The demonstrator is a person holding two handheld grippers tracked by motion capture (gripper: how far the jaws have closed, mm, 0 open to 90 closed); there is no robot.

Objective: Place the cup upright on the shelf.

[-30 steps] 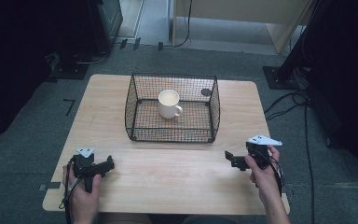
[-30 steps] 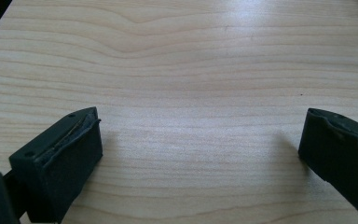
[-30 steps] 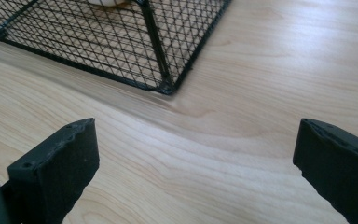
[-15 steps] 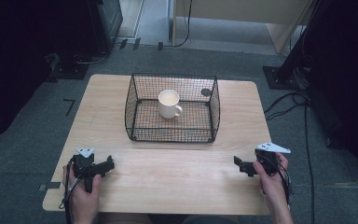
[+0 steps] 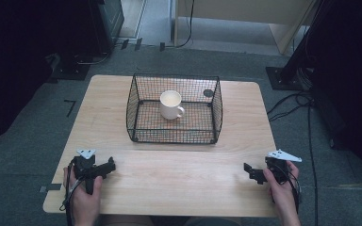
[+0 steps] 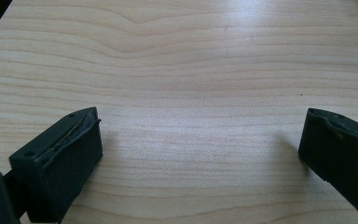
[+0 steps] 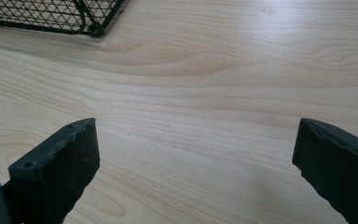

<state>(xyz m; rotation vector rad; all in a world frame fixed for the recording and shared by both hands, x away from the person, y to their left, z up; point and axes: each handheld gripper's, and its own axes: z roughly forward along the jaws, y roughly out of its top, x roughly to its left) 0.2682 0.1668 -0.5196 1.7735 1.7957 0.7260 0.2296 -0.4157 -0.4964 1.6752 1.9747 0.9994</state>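
Observation:
A white mug (image 5: 171, 104) stands upright inside a black wire basket (image 5: 215, 123) at the middle of the wooden table (image 5: 179, 169), its handle turned to the right. At the front left of the table my left gripper (image 5: 109, 166) rests low, open, nothing but bare wood between its jaws (image 6: 200, 154). My right gripper (image 5: 249, 172) sits at the front right, also open and empty (image 7: 196, 158). A corner of the basket (image 7: 56, 16) shows at the top left of the right gripper view.
A small dark round thing (image 5: 208, 93) shows at the basket's back right; I cannot tell if it is inside or behind. Cables (image 5: 292, 101) trail over the floor right of the table. Dark equipment (image 5: 106, 21) stands behind at the left.
My right gripper has drawn back toward the table's front right edge and settled lower. The left gripper, mug and basket have stayed put.

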